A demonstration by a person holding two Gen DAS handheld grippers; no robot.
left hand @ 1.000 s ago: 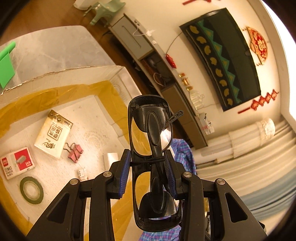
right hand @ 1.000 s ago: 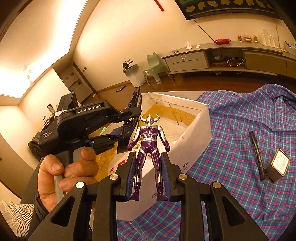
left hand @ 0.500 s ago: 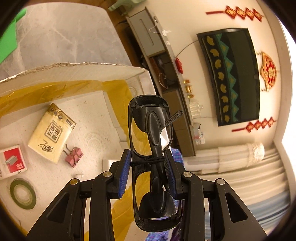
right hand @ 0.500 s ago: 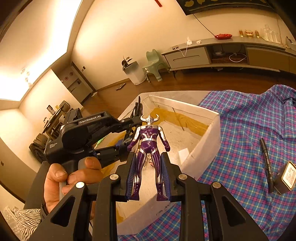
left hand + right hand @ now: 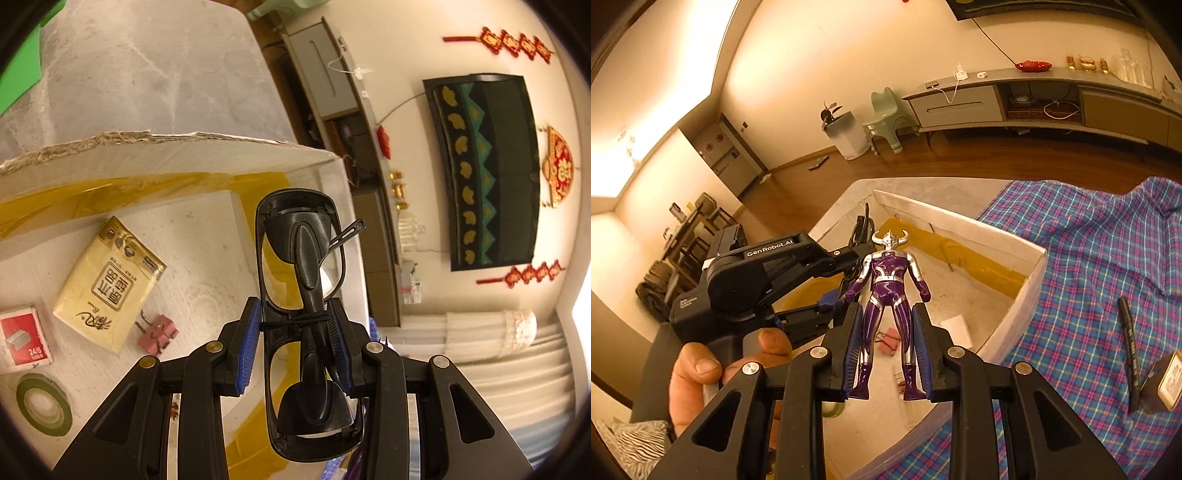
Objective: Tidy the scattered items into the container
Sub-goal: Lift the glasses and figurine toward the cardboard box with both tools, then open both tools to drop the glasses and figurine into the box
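My left gripper [image 5: 295, 339] is shut on folded black glasses [image 5: 301, 295], clamped at the bridge between blue pads, held over the white cardboard box [image 5: 166, 147]. My right gripper [image 5: 884, 354] is shut on the legs of a purple and silver horned figure [image 5: 888, 284], upright above the box [image 5: 1008, 321]. The left gripper [image 5: 849, 258] shows in the right wrist view, held by a person's hand [image 5: 701, 373]. On the box floor lie a yellow tissue pack [image 5: 107, 284], a pink binder clip [image 5: 159, 332], a red staples box [image 5: 24, 339] and a green tape roll [image 5: 42, 404].
A plaid cloth [image 5: 1100, 288] covers the table right of the box, with a black marker [image 5: 1130, 343] and a small dark box [image 5: 1167, 380] on it. Yellow tape lines the box's inner walls. A grey marbled table top [image 5: 140, 74] lies beyond the box.
The left gripper with the glasses has sunk toward the box and rolled. The right gripper with the figure has moved over the box, which now sits more beneath it.
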